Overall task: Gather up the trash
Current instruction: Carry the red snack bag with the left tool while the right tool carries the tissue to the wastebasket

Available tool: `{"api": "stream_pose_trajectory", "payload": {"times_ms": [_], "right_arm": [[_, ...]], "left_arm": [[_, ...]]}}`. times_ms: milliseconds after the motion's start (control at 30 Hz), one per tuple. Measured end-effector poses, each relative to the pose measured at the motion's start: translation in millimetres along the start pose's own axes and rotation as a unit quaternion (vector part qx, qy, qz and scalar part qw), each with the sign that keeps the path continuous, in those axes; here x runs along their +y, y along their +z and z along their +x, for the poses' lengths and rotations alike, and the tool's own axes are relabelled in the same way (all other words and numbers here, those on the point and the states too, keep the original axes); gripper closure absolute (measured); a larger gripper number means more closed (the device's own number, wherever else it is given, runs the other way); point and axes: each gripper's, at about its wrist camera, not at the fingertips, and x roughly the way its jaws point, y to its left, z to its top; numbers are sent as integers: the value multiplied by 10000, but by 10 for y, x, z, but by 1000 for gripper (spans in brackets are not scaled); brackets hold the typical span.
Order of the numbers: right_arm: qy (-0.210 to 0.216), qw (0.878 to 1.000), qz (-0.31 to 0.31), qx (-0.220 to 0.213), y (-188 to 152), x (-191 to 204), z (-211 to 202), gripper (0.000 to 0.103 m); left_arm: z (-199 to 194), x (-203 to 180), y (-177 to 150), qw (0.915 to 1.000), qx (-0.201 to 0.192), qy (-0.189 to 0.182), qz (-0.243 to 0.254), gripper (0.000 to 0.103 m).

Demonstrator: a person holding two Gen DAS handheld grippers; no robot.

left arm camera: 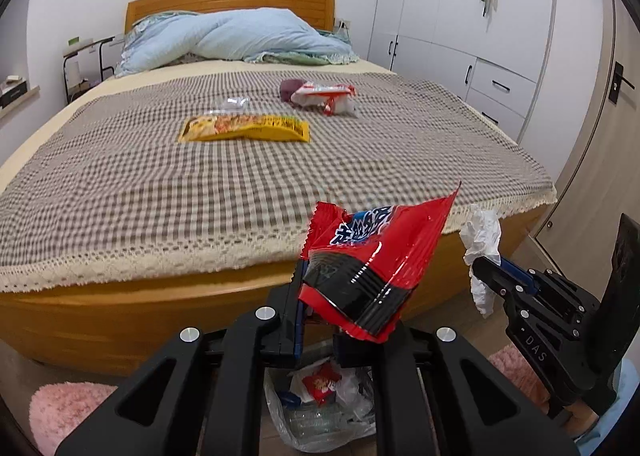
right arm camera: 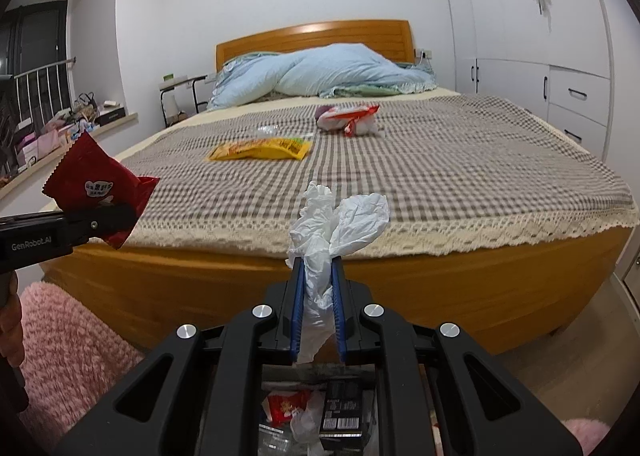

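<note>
My left gripper (left arm camera: 320, 276) is shut on a red and black snack wrapper (left arm camera: 372, 264), held in front of the bed's foot; the same wrapper (right arm camera: 96, 191) shows at the left of the right wrist view. My right gripper (right arm camera: 318, 268) is shut on a crumpled white tissue (right arm camera: 332, 223), also visible as the tissue (left arm camera: 482, 244) at the right of the left wrist view. Below both grippers sits a clear trash bag (left arm camera: 320, 408) with wrappers inside. On the checked bedspread lie a yellow snack packet (left arm camera: 244, 127), a clear plastic scrap (left arm camera: 234, 103) and a red and white wrapper (left arm camera: 324, 95).
The wooden bed frame (left arm camera: 160, 312) stands just ahead. Pink fluffy rugs (right arm camera: 68, 340) lie on the floor at either side of the bag. A white wardrobe (left arm camera: 460, 15) fills the right wall. A blue duvet (left arm camera: 236, 35) is piled by the headboard.
</note>
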Motion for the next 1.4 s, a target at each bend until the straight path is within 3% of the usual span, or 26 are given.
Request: {"api": "stream_pose_trajectory", "payload": {"times_ms": [800, 1400], "right_arm": [[43, 9947, -338, 970, -390, 221, 281, 90], [-59, 9885, -486, 1432, -553, 279, 489, 90]], "left_arm": [[538, 227, -637, 9955, 921, -2, -198, 95], [806, 374, -857, 9920, 1223, -72, -290, 95]]}}
